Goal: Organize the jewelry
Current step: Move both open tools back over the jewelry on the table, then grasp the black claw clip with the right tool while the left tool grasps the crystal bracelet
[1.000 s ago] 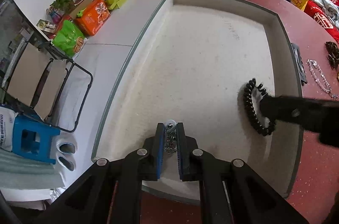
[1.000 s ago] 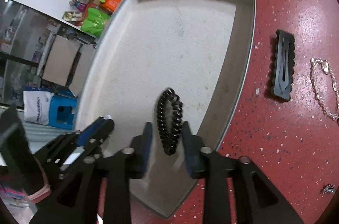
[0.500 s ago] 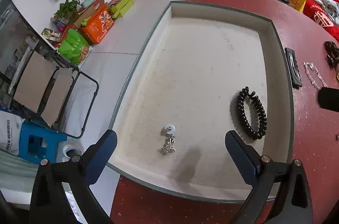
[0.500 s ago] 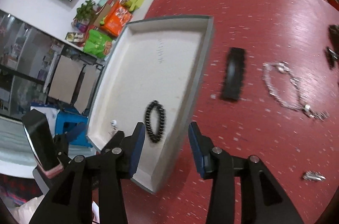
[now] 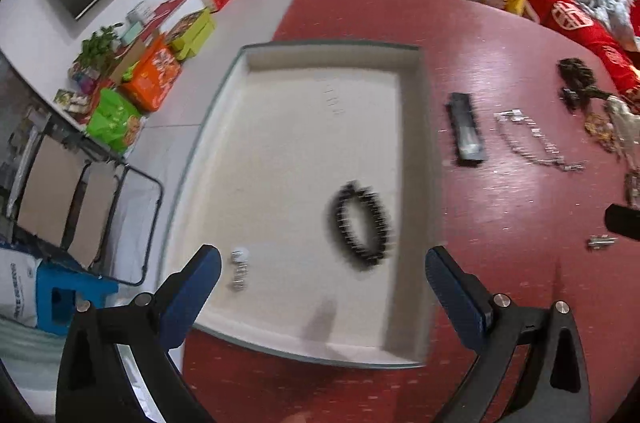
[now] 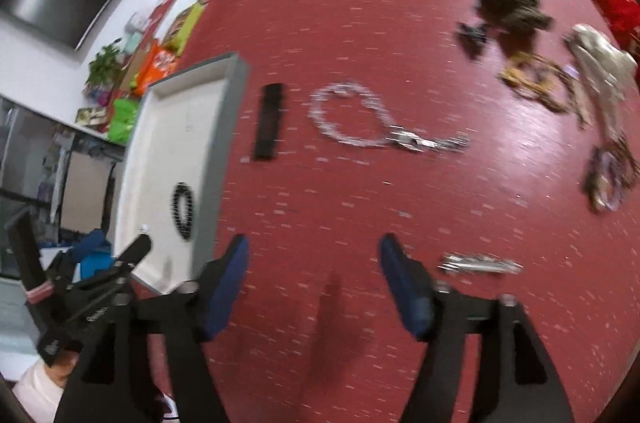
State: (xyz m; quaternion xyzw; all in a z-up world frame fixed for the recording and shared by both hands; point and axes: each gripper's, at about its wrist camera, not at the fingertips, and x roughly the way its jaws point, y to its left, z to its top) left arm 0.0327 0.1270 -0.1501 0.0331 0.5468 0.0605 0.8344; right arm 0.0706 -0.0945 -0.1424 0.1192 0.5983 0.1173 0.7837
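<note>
A black beaded bracelet [image 5: 362, 227] and a small silver earring [image 5: 239, 269] lie apart inside the white tray [image 5: 414, 159] on the red counter [image 5: 500, 263]. A black hair clip [image 6: 269, 121] and silver chain [image 6: 352, 119] rest beside the tray. Left tool [image 5: 320, 275] and right tool [image 6: 314, 263] both stand apart, empty.

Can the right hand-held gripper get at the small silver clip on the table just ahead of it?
Probably yes. The right hand-held gripper is open and empty, and the small silver clip lies alone on bare red table just beside its right finger, with nothing between them.
</note>
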